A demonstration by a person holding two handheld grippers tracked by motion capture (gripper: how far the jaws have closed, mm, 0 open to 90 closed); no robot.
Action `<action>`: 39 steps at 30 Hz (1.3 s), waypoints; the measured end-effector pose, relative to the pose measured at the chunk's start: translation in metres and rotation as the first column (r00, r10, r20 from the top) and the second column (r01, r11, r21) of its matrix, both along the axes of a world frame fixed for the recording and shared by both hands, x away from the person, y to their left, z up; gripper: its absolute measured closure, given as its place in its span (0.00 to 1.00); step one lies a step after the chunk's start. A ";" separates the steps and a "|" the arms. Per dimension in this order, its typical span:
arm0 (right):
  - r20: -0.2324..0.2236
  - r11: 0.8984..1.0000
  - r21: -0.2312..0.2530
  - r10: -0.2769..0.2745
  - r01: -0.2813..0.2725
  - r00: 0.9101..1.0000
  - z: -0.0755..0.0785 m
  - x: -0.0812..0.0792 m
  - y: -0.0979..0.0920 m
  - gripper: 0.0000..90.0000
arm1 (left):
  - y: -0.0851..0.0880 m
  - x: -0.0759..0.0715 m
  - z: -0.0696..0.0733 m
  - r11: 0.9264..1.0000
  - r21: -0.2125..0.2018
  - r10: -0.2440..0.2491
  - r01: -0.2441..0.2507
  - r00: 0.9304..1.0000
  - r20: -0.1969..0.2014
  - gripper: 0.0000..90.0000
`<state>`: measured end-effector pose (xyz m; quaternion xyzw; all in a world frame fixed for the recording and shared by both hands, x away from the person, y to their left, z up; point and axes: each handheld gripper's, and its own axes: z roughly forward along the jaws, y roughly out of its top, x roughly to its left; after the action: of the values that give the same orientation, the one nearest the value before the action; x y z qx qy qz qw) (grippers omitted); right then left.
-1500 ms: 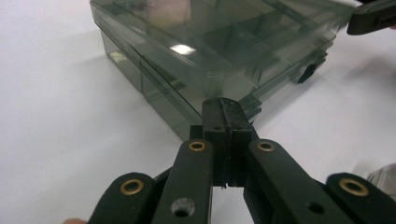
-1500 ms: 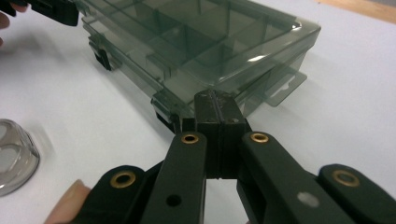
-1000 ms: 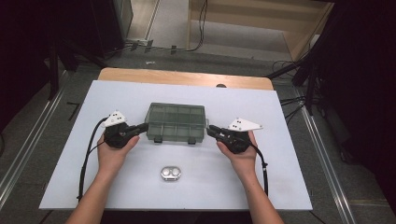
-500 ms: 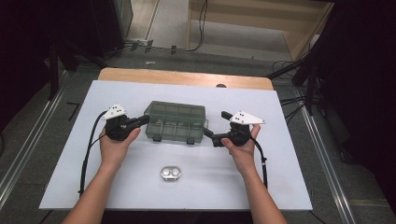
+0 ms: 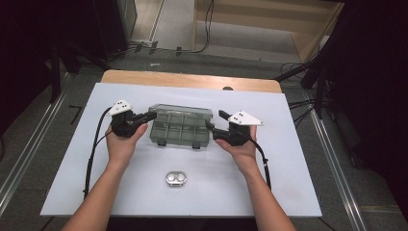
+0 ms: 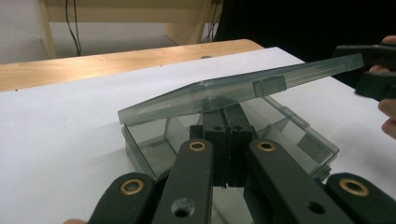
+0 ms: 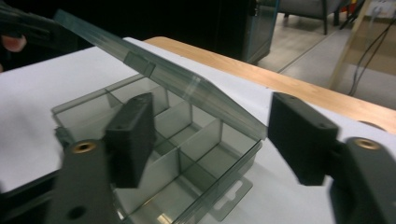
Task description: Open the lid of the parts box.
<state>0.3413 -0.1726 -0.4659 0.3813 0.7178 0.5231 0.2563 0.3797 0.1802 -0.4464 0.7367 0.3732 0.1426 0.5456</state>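
Grey compartment box (image 5: 180,127) lies between closed left fingers (image 6: 228,135) and wide right fingers (image 7: 133,135).

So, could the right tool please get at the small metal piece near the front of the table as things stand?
Probably yes: the right tool is open at the box's right end, and the metal piece lies on bare table nearer the person, with nothing between them.

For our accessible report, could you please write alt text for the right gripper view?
A clear grey plastic box with inner dividers sits on a white table, its lid raised at a slant. The right gripper is open, with one black finger on each side of the lid's near corner. The other gripper is at the lid's far end.
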 end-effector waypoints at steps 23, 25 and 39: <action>0.046 0.994 0.033 -0.110 0.109 0.993 0.006 0.009 0.007 0.87 | 0.003 -0.002 0.000 0.996 0.056 0.067 -0.072 0.995 0.080 0.89; 0.045 0.993 0.041 -0.110 0.109 0.993 0.006 0.010 0.006 0.87 | 0.002 0.001 -0.002 0.993 0.069 0.089 -0.095 0.993 0.073 0.84; 0.037 0.992 0.054 -0.120 0.118 0.992 0.009 0.014 0.006 0.88 | -0.009 0.026 -0.011 0.980 0.104 0.157 -0.169 0.981 0.116 0.87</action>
<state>0.3550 -0.1667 -0.4571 0.4193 0.6749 0.5328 0.2913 0.4055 0.1712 -0.4570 0.7245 0.3940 0.2470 0.5087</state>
